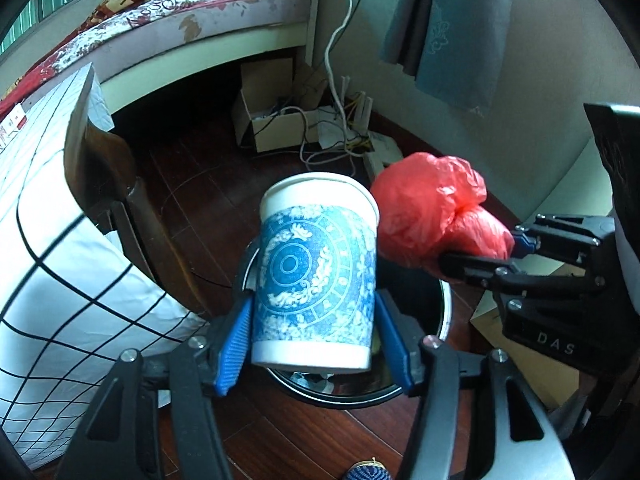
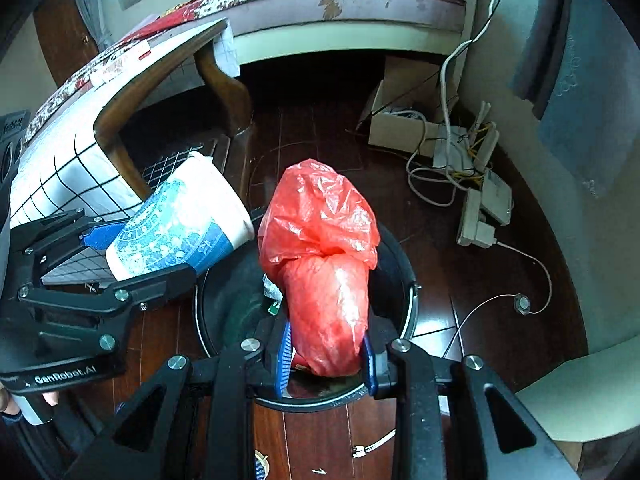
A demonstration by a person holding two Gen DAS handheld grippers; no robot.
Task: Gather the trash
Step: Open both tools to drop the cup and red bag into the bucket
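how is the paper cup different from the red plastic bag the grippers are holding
The paper cup is stiff, white with a blue pattern; the red plastic bag is soft, crumpled and plain red. The cup keeps its round open rim, while the bag is bunched shut. The left gripper holds the cup, the right gripper the bag. Both hang over the black bin.

You see a matt paper cup (image 1: 316, 276) with a blue print, a thin, crinkled, glossy red plastic bag (image 2: 324, 272), ribbed blue pads (image 1: 234, 352) on black matt plastic fingers, and a polished dark wood floor (image 2: 460, 264).
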